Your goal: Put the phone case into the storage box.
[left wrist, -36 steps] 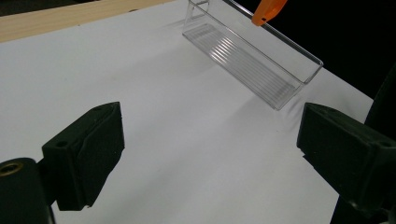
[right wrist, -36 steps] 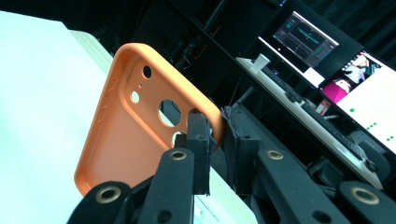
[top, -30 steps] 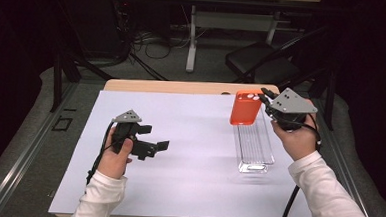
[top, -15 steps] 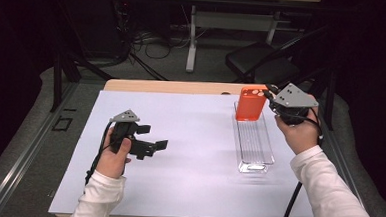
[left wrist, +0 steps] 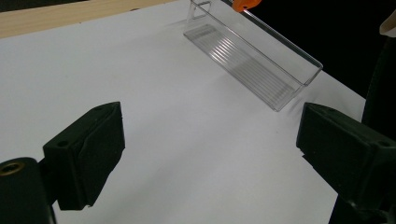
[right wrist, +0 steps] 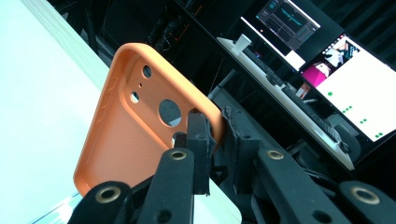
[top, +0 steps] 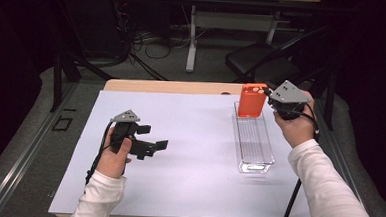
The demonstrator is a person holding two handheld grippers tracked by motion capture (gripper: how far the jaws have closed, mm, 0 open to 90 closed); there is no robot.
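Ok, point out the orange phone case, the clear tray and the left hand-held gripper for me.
orange phone case [top: 252,100], high view, middle of its back face.
clear tray [top: 254,142], high view, its ribbed floor.
left hand-held gripper [top: 155,138], high view, gap between its open fingertips.

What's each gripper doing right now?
Left gripper: open, empty, over the table.
Right gripper: closed on the orange phone case, above the clear tray.
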